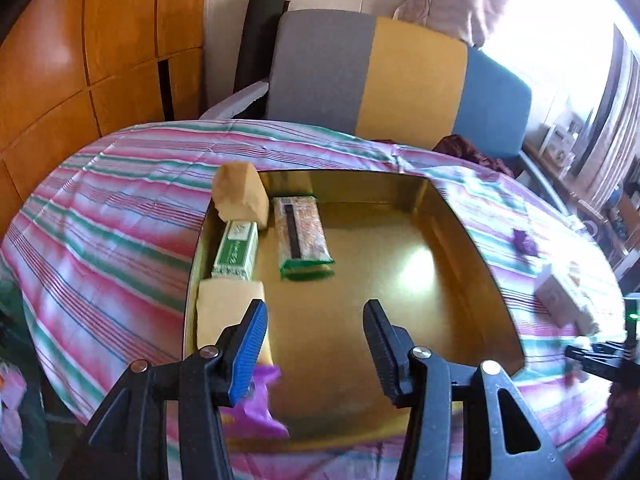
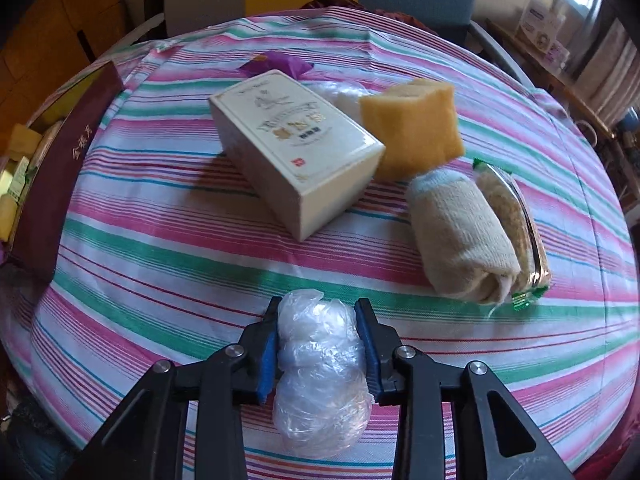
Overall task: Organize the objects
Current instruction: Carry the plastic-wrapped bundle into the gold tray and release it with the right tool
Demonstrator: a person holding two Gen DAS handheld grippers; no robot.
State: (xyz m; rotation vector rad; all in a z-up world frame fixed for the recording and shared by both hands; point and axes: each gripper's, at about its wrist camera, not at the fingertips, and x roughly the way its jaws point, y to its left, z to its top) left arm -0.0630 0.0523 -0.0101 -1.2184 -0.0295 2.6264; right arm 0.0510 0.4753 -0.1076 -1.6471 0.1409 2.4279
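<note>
The right gripper [image 2: 320,344] is clamped on a crumpled plastic bag [image 2: 322,372], just above the striped tablecloth [image 2: 160,240] and nearer the camera than the white box [image 2: 296,152]. The left gripper [image 1: 316,344] hangs open and empty over the gold tray [image 1: 400,280], well apart from that box.

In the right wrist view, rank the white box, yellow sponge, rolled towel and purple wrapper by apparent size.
1. white box
2. rolled towel and yellow sponge: look alike, so not ranked apart
3. purple wrapper, farthest and partly hidden by the box
</note>
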